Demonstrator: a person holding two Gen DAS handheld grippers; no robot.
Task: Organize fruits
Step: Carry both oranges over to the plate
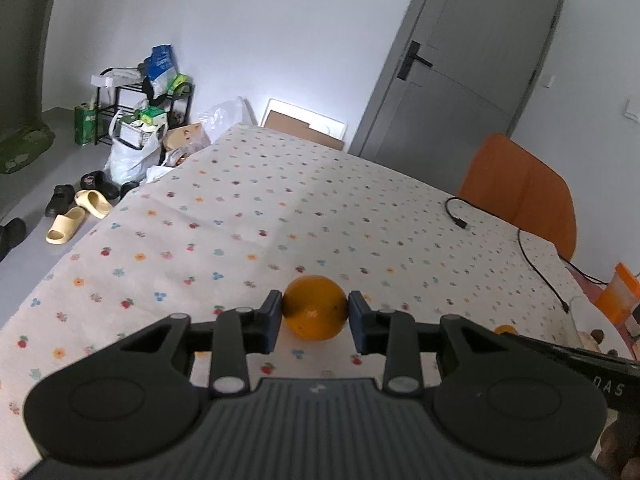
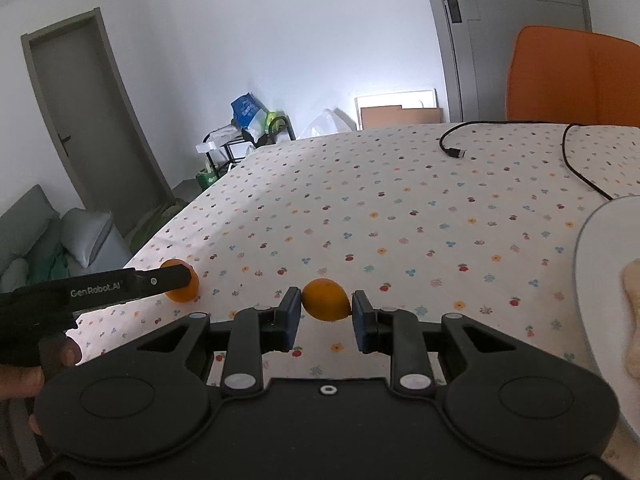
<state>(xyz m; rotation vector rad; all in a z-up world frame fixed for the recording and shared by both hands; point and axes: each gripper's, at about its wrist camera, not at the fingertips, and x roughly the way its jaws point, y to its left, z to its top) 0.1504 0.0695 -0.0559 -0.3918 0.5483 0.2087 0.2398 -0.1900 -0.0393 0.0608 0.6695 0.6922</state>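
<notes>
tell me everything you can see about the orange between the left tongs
The orange is round, with dimpled deep-orange peel and a small dark speck low on its front. It sits between the left tongs, whose blue pads press both its sides. It looks to rest on the fruit-print tablecloth, near the table's front.

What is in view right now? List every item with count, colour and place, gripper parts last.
orange: one, orange, between the left gripper's fingers
lemon: one, yellow-orange, between the right gripper's fingers
plate: one, white, right table edge
cable: one, black, far right of table
tablecloth: one, cream with small fruit print, covering table
chair: one, orange, behind table
door: one, grey, back wall
slippers: pair, pale yellow, floor left
left gripper: black, shut on the orange
right gripper: black, shut on the lemon
</notes>
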